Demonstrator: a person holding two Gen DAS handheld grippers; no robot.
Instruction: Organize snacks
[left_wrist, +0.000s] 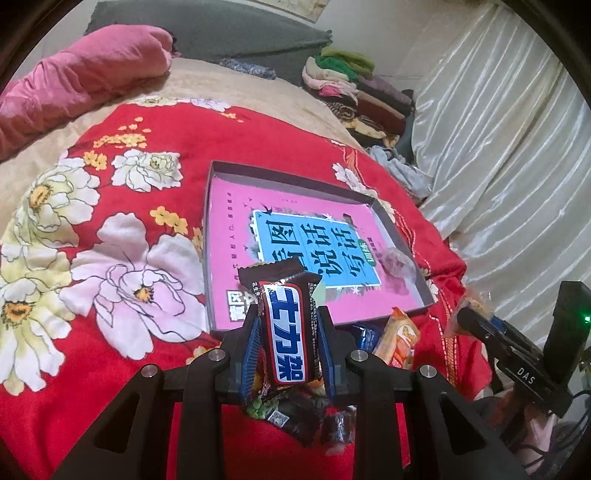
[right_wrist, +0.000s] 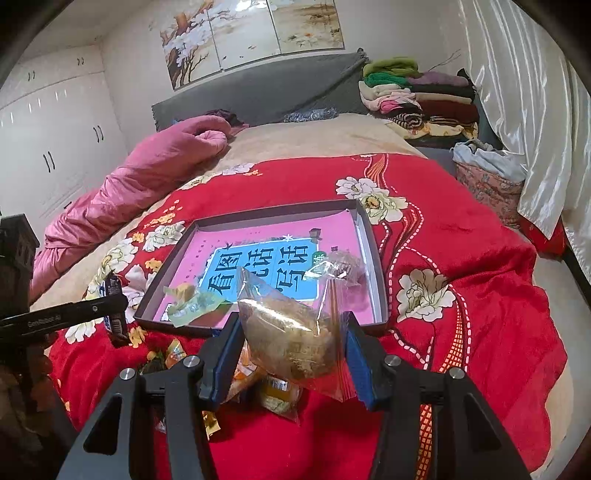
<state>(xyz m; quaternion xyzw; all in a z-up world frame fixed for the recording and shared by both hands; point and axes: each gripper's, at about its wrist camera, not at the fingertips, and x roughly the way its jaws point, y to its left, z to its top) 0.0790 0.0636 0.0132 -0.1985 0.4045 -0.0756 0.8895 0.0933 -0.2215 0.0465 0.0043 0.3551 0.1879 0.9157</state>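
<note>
Left gripper (left_wrist: 287, 332) jaws pinching a chocolate bar (left_wrist: 288, 332); right gripper (right_wrist: 291, 339) jaws, moderately spread, clamping a clear-wrapped pastry (right_wrist: 291, 328)

One tray (right_wrist: 369, 236), one chocolate bar (left_wrist: 288, 332), one clear-wrapped pastry (right_wrist: 295, 332).

A bed (right_wrist: 461, 240) under a red floral blanket (right_wrist: 480, 295) is filling the room. A grey headboard (right_wrist: 258, 92) is leaning on a white wall below a painting (right_wrist: 251, 33). White wardrobes (right_wrist: 55, 140) are standing upper left; pale curtains (right_wrist: 535, 110) are hanging right.
</note>
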